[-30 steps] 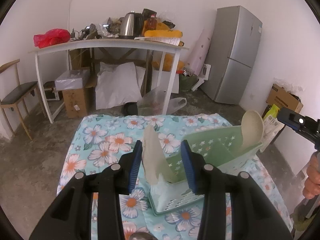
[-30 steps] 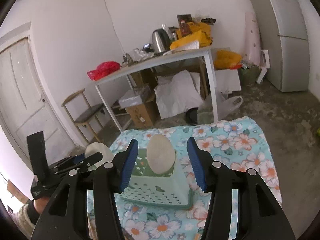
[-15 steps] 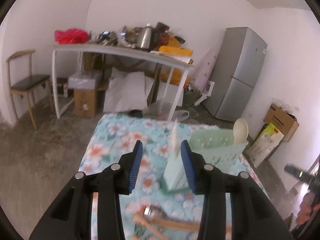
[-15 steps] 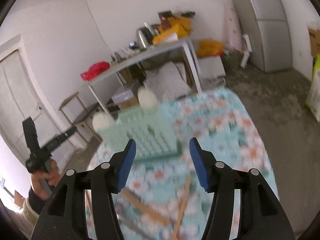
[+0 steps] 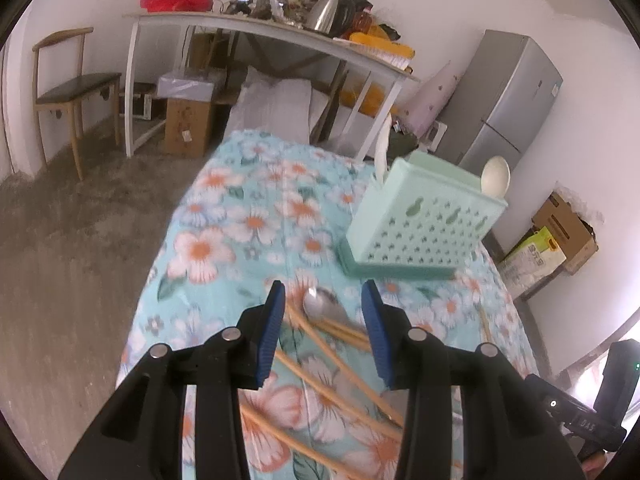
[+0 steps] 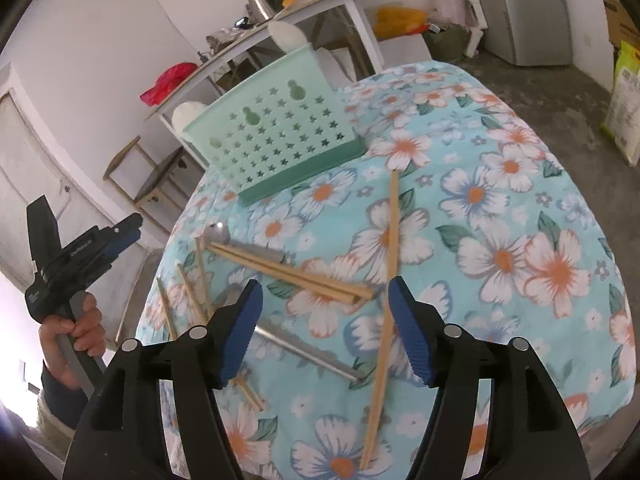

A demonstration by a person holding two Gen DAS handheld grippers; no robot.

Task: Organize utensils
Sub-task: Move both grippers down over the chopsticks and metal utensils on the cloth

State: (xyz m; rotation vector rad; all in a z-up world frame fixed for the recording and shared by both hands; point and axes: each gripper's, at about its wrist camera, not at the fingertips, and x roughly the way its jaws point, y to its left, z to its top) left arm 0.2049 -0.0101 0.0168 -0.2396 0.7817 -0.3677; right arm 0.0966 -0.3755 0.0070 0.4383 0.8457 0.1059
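Both grippers hang empty over the floral cloth: the right gripper (image 6: 324,328), whose jaws have just been opening, stands wide above a crossed chopstick (image 6: 386,300) and a metal spoon handle (image 6: 308,348), likely lining up a pick. Left gripper (image 5: 322,328) is parted over another spoon (image 5: 320,306). Beyond stands the green utensil basket (image 6: 276,136), two pale spoons (image 6: 286,34) already upright inside.

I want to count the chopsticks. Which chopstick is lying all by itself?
The long chopstick on the right side of the right wrist view. It runs up and down the flowered tablecloth alone, while the others lie bunched and crossed by the metal spoon.
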